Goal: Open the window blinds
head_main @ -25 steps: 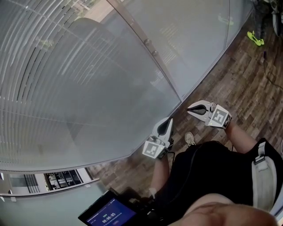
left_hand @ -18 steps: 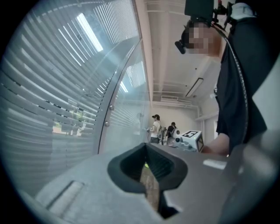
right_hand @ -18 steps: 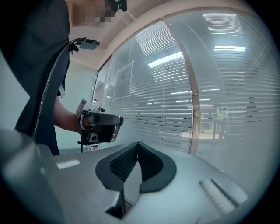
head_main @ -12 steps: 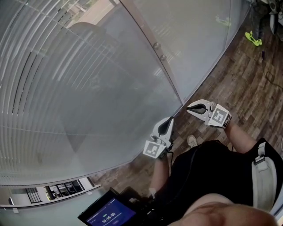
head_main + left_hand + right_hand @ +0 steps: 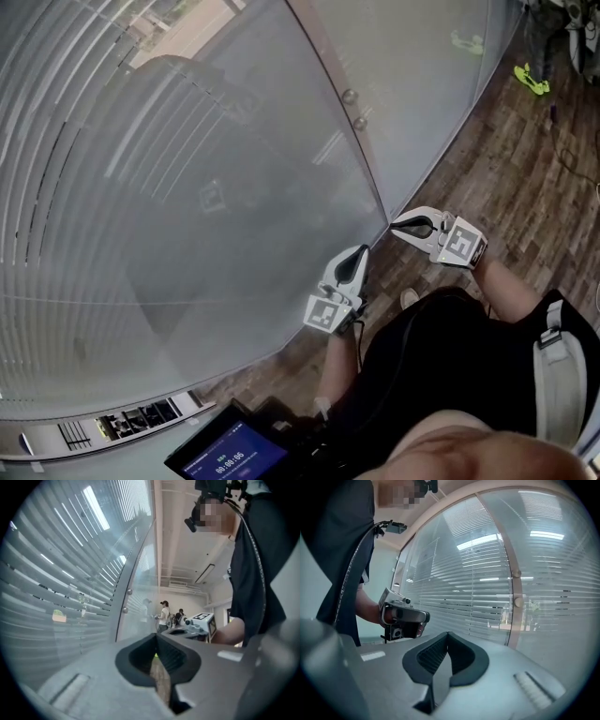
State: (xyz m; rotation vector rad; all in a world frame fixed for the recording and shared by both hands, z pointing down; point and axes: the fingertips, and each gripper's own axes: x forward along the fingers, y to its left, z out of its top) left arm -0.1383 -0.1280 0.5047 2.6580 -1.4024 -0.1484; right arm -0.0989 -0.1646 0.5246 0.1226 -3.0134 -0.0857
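Many thin horizontal slats [image 5: 47, 197] behind smooth glass [image 5: 412, 84].

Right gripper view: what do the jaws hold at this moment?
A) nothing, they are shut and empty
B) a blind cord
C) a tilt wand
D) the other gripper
A: the right gripper shows its jaws closed tip to tip with nothing between them, and the window blinds lie beyond them.
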